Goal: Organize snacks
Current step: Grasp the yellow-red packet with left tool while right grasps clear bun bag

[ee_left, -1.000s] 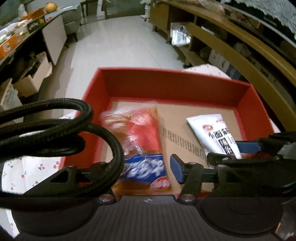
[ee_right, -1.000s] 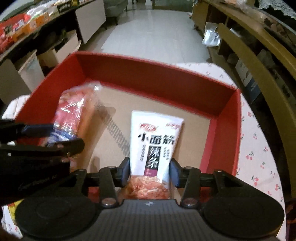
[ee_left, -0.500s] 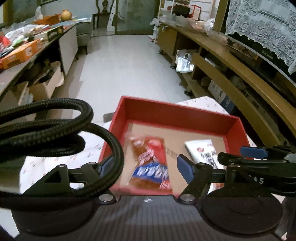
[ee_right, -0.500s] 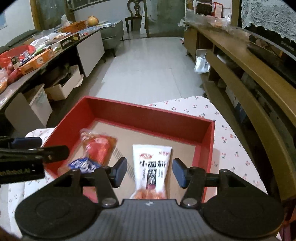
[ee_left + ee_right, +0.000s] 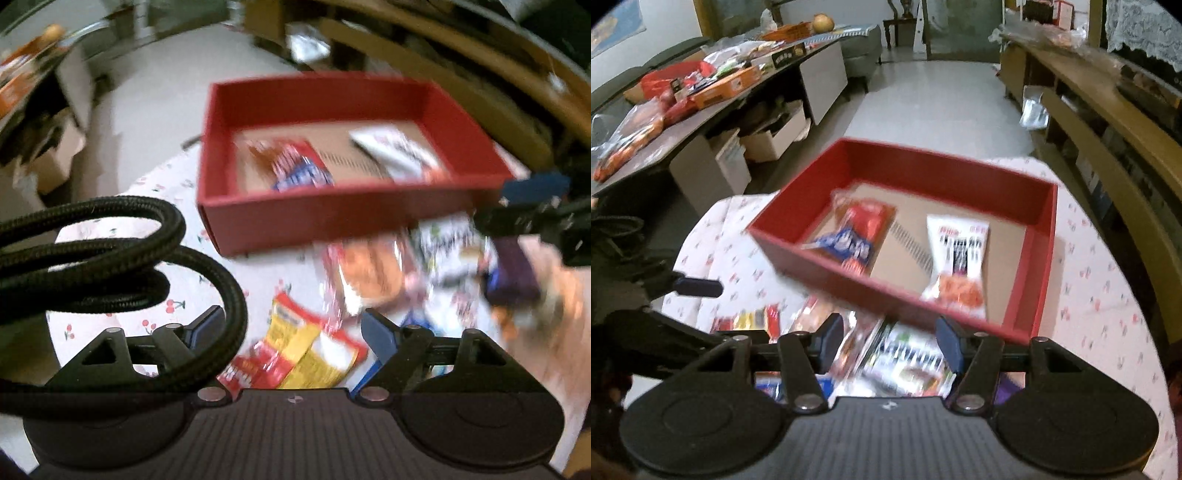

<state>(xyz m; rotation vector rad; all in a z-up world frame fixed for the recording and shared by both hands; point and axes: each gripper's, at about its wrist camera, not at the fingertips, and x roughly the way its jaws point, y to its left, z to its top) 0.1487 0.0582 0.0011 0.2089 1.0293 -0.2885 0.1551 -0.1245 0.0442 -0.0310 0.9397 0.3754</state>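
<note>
Left wrist camera looks steeply down along its fingers, close over loose snack packets (image 5: pixel 314 354), red box (image 5: pixel 332 218) just ahead; right wrist camera tilts down from nearer side, box (image 5: pixel 897 291) ahead; both share box, cherry-print tablecloth (image 5: pixel 1108 314).

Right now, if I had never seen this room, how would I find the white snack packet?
Find the red box on the cherry-print tablecloth. Two packets lie flat on its cardboard floor, apart from each other. The white snack packet is the right-hand one in the right wrist view: white with dark lettering and an orange see-through end towards the camera, unlike the red and blue packet on the left.
</note>
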